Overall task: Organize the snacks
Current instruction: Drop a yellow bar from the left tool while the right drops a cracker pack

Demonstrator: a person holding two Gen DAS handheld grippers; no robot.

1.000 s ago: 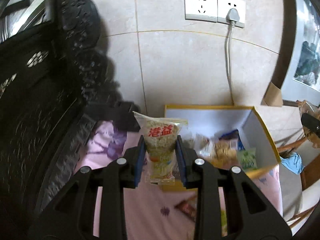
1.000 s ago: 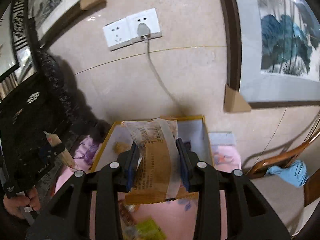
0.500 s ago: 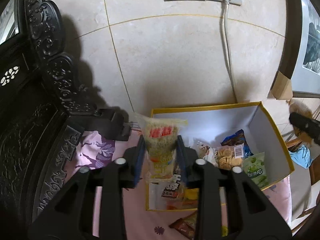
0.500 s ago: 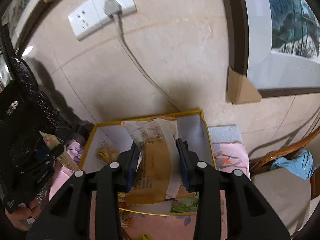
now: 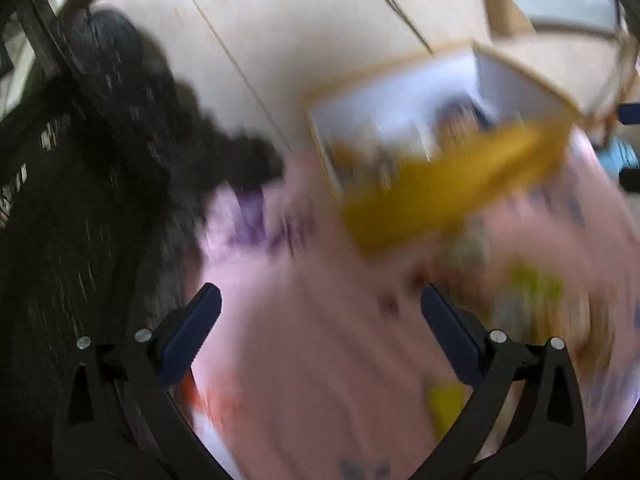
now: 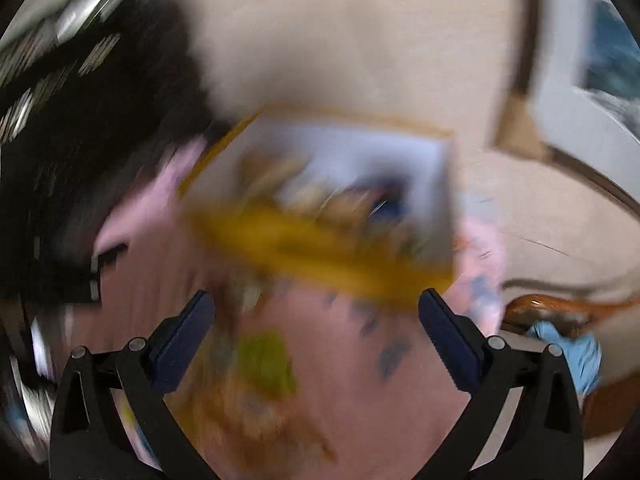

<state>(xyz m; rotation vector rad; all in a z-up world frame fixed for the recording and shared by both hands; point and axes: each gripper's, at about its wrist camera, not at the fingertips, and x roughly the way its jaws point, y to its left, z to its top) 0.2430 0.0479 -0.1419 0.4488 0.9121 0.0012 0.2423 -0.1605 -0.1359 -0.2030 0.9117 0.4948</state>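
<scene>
Heavy blur in both views! Left gripper (image 5: 320, 304): jaws just sprung wide, nothing between them, pink cloth (image 5: 320, 360) beneath. The yellow box (image 5: 440, 192) of snacks sits ahead. Right gripper (image 6: 316, 308): jaws also just opened wide, empty, box (image 6: 320, 248) directly beyond.

No readable text in either view, motion blur throughout. Snack packets in the yellow-rimmed cardboard box (image 5: 452, 184) upper right show only colour smears; the box's yellow front wall has no legible print.
</scene>
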